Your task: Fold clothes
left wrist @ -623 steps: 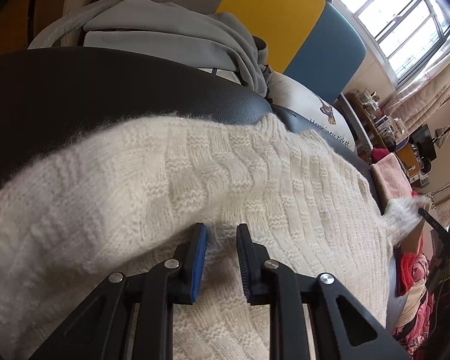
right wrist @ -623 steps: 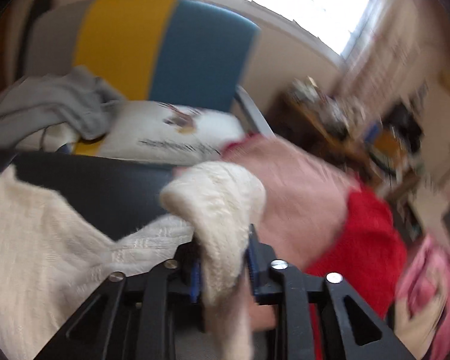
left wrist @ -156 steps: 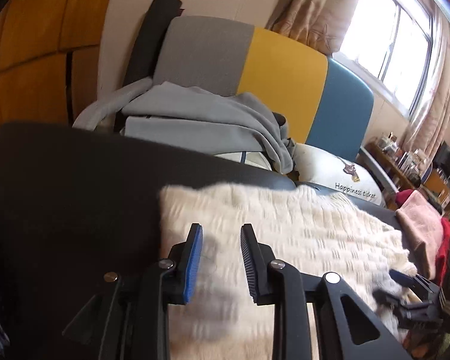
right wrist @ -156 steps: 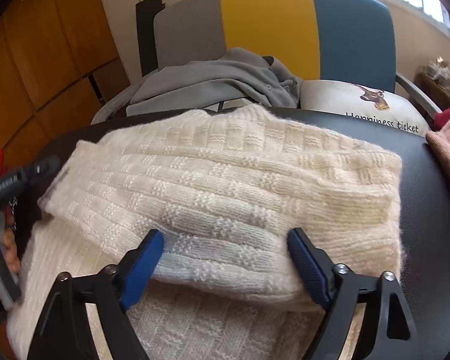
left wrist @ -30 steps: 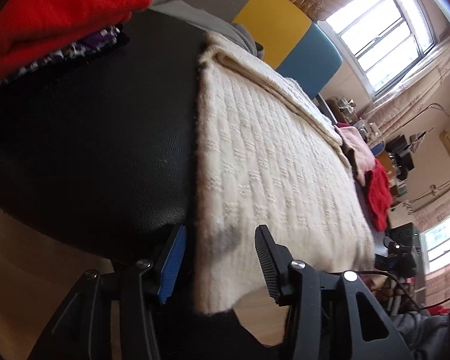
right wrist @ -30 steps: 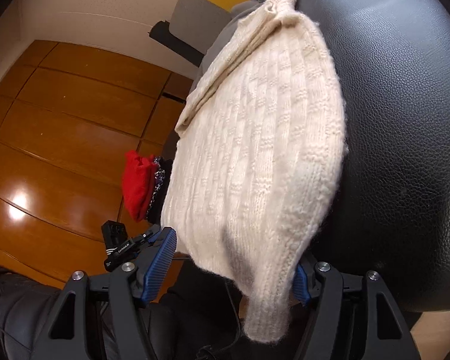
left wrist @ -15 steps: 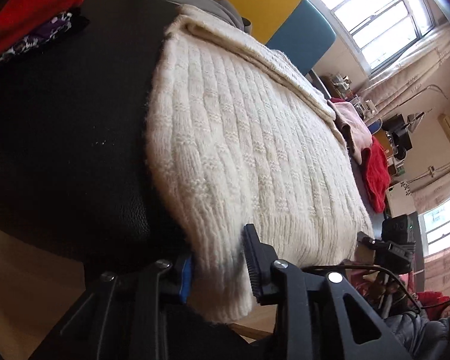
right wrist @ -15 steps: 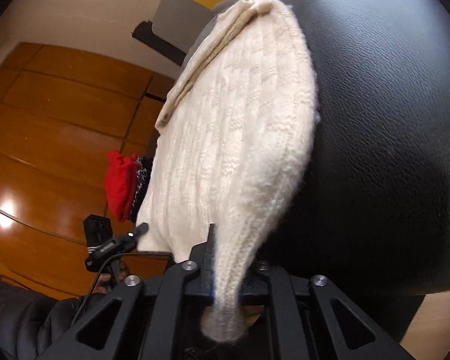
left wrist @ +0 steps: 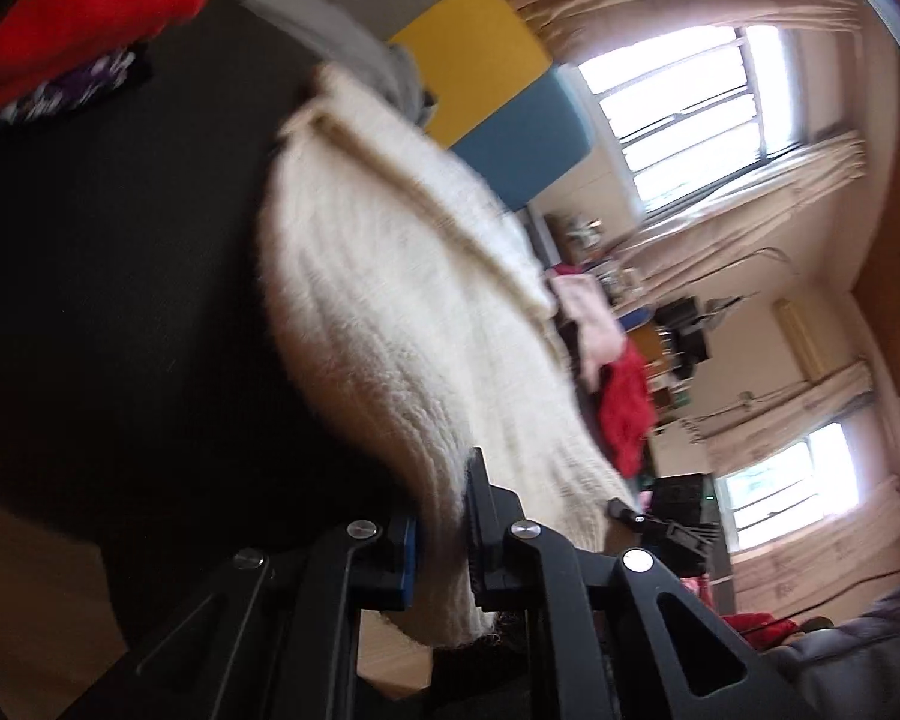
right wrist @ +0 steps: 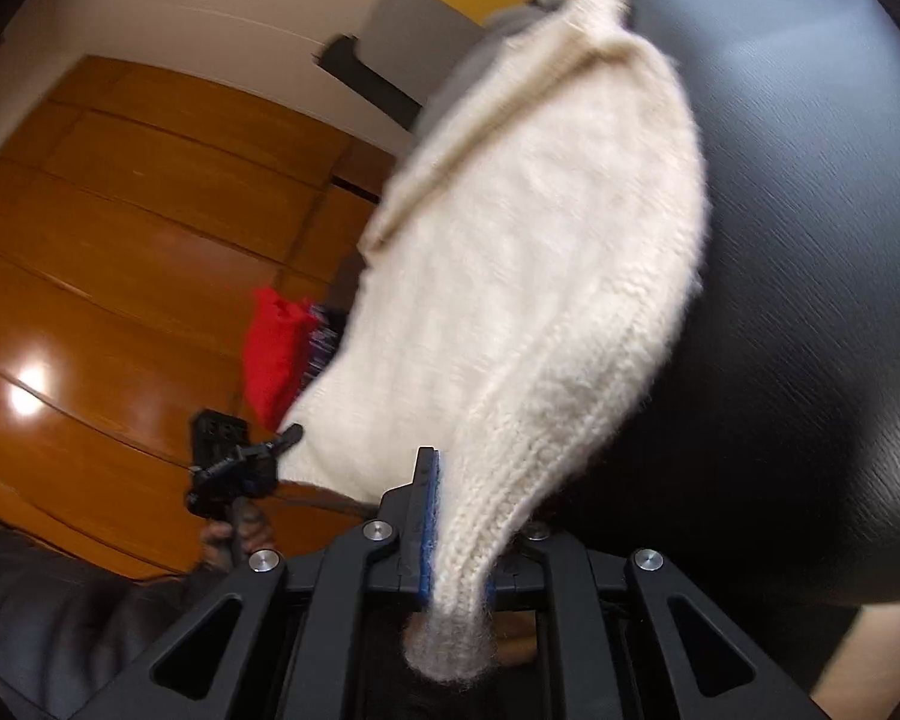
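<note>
Cream sweater (left wrist: 390, 324) clamped by left hand-held gripper (left wrist: 441, 531); right hand-held gripper (right wrist: 459, 531) clamps too.

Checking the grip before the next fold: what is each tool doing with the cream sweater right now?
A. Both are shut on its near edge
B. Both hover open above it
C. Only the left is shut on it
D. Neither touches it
A: the left tool and the right tool each pinch the near edge of the cream sweater on the black table.

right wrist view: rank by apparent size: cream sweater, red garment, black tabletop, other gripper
1. black tabletop, though the sweater looks about as big, and it sits nearer the lens, so that order is unsure
2. cream sweater
3. red garment
4. left gripper, close to the red garment in apparent size
</note>
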The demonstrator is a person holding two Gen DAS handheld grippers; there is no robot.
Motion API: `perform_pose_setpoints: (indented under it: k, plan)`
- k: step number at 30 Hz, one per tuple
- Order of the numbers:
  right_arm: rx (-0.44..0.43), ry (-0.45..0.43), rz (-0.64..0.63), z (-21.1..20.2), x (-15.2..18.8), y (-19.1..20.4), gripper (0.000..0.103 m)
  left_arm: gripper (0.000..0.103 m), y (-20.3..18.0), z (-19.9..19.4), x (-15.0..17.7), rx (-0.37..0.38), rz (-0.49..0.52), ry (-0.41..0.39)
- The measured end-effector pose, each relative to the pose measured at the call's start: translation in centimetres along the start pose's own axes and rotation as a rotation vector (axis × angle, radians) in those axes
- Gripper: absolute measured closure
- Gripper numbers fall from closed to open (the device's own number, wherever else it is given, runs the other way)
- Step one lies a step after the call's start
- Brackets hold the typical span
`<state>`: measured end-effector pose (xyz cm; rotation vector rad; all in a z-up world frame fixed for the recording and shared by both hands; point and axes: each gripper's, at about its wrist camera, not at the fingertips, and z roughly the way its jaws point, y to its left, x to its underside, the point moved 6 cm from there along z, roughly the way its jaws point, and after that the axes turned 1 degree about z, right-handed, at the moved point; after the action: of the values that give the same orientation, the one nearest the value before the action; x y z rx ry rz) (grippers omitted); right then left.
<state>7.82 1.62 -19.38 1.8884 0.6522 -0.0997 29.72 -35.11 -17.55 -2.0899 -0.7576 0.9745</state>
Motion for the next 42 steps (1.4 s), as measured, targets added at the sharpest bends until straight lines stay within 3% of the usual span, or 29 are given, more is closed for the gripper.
perform_pose_setpoints:
  k: [7, 11, 15, 20, 25, 27, 29, 34, 38, 42]
  plan:
    - [-0.040, -0.075, -0.123, 1.1, -5.2, 4.5, 0.090, 0.092, -2.8, 0.4, -6.3, 0.125, 0.057, -0.105]
    - [-0.012, -0.134, -0.157, 1.6, -10.1, 5.1, 0.090, 0.092, -3.7, 1.6, -11.2, 0.183, 0.075, -0.154]
    - [0.026, -0.187, -0.183, 2.8, -16.2, 5.3, 0.090, 0.092, -4.4, 4.3, -17.0, 0.193, 0.107, -0.192]
    - [0.079, -0.225, -0.179, 5.8, -24.7, 3.5, 0.090, 0.092, -1.9, 9.7, -24.8, 0.145, 0.066, -0.210]
    - [0.188, -0.207, -0.073, 10.2, -31.2, -2.4, 0.090, 0.092, 4.0, 17.0, -29.7, -0.001, -0.022, -0.165]
    - [0.237, -0.175, -0.013, 11.9, -32.3, -5.4, 0.090, 0.093, 7.7, 20.0, -29.6, -0.065, -0.092, -0.091]
    - [0.270, -0.150, 0.033, 13.1, -32.8, -7.7, 0.097, 0.094, 8.5, 20.3, -29.3, -0.053, -0.100, -0.107]
    - [0.216, -0.151, 0.023, 11.6, -29.9, -7.5, 0.096, 0.094, 7.8, 18.9, -25.1, -0.058, -0.057, -0.100]
    - [0.182, -0.141, 0.021, 10.1, -26.8, -7.0, 0.096, 0.094, 7.1, 16.2, -20.4, -0.045, -0.089, -0.086]
    - [0.172, -0.086, 0.046, 8.8, -23.6, -5.5, 0.091, 0.093, 6.1, 13.7, -18.7, -0.008, -0.153, -0.046]
